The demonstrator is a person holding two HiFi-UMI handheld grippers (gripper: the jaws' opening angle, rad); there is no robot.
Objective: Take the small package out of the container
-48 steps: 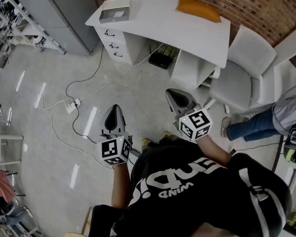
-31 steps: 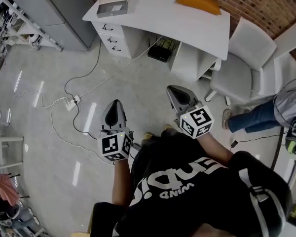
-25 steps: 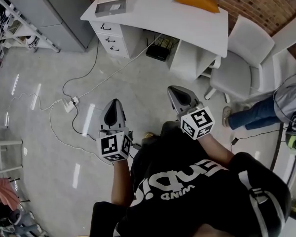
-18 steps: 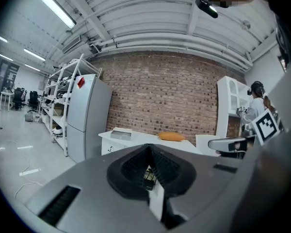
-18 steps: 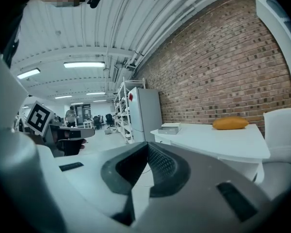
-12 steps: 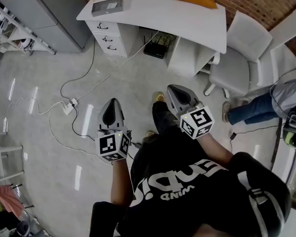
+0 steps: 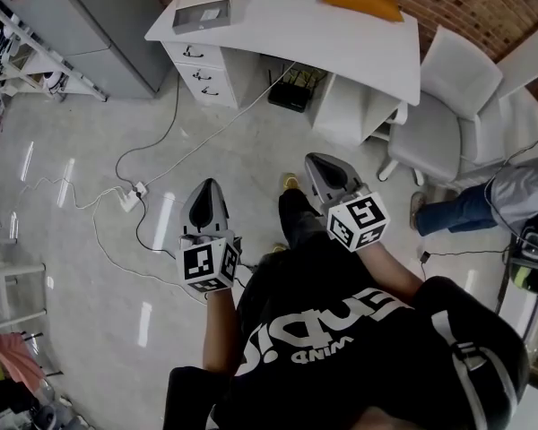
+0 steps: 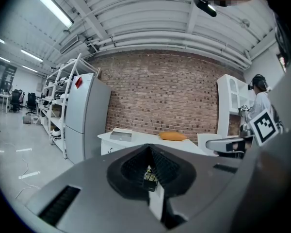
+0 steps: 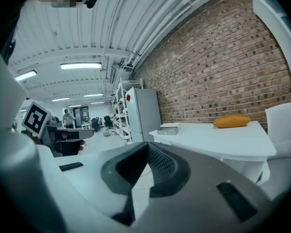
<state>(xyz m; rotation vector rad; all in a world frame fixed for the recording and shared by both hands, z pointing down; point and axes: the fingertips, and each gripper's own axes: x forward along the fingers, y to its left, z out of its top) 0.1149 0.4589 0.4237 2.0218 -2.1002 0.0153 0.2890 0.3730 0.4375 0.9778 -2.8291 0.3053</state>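
A shallow grey container (image 7: 203, 14) with something pale inside rests on the left end of the white desk (image 7: 278, 38), far ahead of me. It also shows as a small container (image 8: 120, 135) in the left gripper view and as a container (image 9: 169, 128) in the right gripper view. An orange pouch (image 7: 360, 0) lies at the desk's far right. My left gripper (image 7: 205, 203) and right gripper (image 7: 325, 170) are held side by side over the floor, well short of the desk. Both are shut and hold nothing.
A white chair (image 7: 448, 106) stands right of the desk, and a seated person's legs (image 7: 466, 213) are beyond it. A grey fridge (image 7: 90, 21) and shelving (image 7: 13, 38) are at the left. Cables and a power strip (image 7: 130, 193) lie on the floor. My foot (image 7: 291, 186) is stepping forward.
The person carrying the grippers has stepped forward toward the desk, one leg now showing ahead. Both grippers moved along with the body and stayed shut.
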